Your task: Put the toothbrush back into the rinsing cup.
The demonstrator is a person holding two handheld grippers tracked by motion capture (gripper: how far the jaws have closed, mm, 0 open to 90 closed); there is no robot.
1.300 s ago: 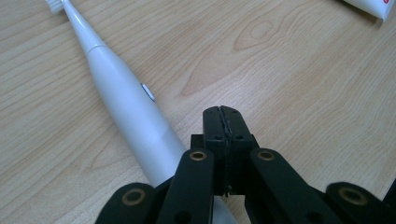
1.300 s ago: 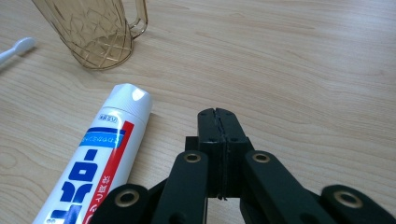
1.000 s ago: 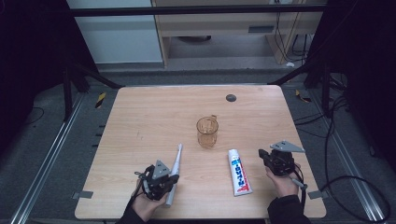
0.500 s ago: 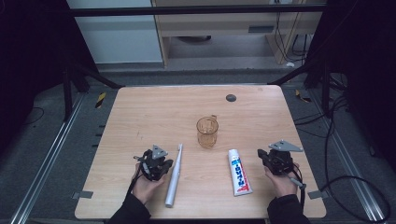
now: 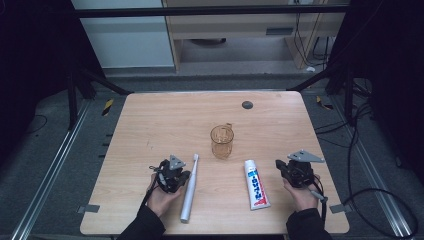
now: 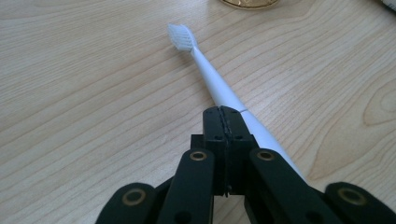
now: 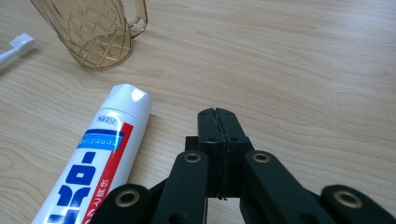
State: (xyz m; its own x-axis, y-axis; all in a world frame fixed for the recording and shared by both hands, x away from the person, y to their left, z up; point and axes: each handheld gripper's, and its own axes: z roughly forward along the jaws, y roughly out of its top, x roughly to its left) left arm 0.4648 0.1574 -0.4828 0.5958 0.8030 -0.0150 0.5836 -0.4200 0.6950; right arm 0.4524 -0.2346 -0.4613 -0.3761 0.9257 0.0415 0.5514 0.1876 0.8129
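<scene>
On the wooden table (image 5: 150,125), the toothbrush (image 5: 189,190) is laid just beside the left gripper (image 5: 181,176), the toothpaste (image 5: 256,184) near the right gripper (image 5: 283,168). Both are closed empty. Unopened, the toothbrush could be nudged away.

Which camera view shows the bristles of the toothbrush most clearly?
The left gripper view: the toothbrush lies close ahead, and its white bristle head is sharp against the wood. The high view shows the whole toothbrush, but its head is tiny. The right gripper view catches only the head at its left edge.
</scene>
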